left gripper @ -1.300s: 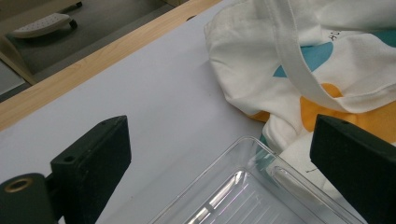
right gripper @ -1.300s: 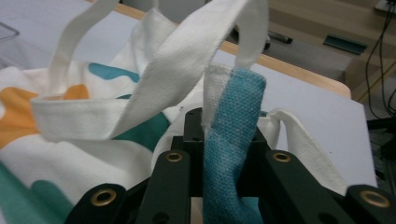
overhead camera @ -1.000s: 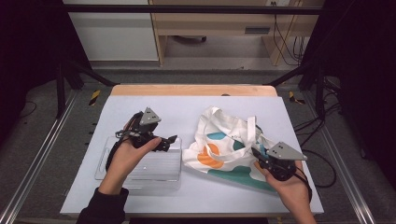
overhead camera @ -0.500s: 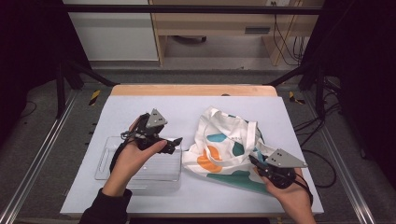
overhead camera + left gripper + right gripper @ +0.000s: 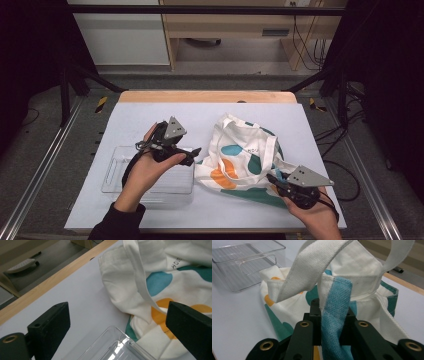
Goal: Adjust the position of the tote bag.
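High view: cotton tote bag lies crumpled at table's 4 o'clock, cream with teal, orange blobs. Judged light, limp, non-fragile; hem or strap is best hold. Clear plastic tray at bag's 9 o'clock. Left gripper hovers over tray's right end. Right gripper at bag's 5 o'clock edge.

Left gripper view: jaws wide apart, nothing between; bag ahead at 1 o'clock, tray corner at 6 o'clock.

Right gripper view: right gripper clamped on bag's teal-printed hem fold; strap loops overhead at 11 o'clock.

High view looks down; both gripper views sit close, sharing the tote bag.
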`<action>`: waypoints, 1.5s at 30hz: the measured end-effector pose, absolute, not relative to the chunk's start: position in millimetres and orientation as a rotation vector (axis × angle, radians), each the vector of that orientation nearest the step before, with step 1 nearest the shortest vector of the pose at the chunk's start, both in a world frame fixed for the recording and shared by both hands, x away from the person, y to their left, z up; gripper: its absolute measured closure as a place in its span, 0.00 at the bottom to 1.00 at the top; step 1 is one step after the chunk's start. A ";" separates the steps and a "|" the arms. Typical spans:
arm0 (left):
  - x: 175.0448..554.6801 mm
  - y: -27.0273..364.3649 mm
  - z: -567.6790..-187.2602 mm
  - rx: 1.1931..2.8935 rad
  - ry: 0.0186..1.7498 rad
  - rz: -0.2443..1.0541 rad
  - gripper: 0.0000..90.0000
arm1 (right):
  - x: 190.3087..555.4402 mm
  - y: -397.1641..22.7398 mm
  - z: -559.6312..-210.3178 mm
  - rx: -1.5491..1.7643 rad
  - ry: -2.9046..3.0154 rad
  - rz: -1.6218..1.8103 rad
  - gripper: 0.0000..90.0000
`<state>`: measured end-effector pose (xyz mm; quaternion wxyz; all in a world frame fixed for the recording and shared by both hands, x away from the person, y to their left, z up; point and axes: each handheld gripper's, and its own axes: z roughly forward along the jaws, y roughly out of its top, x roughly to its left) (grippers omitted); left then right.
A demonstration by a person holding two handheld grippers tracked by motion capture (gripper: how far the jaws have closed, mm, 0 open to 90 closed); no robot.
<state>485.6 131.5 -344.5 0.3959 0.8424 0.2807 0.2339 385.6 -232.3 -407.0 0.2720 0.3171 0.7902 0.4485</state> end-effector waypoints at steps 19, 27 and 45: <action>494.2 112.8 -343.2 2.156 0.668 0.550 0.12 | 376.7 -235.4 -405.1 0.868 2.131 1.238 0.86; 505.5 98.4 -342.2 2.147 0.625 0.533 0.12 | 365.5 -234.1 -403.7 0.876 2.123 1.217 0.86; 509.1 70.2 -338.6 2.192 0.550 0.544 0.12 | 351.2 -239.5 -407.4 0.864 2.144 1.255 0.85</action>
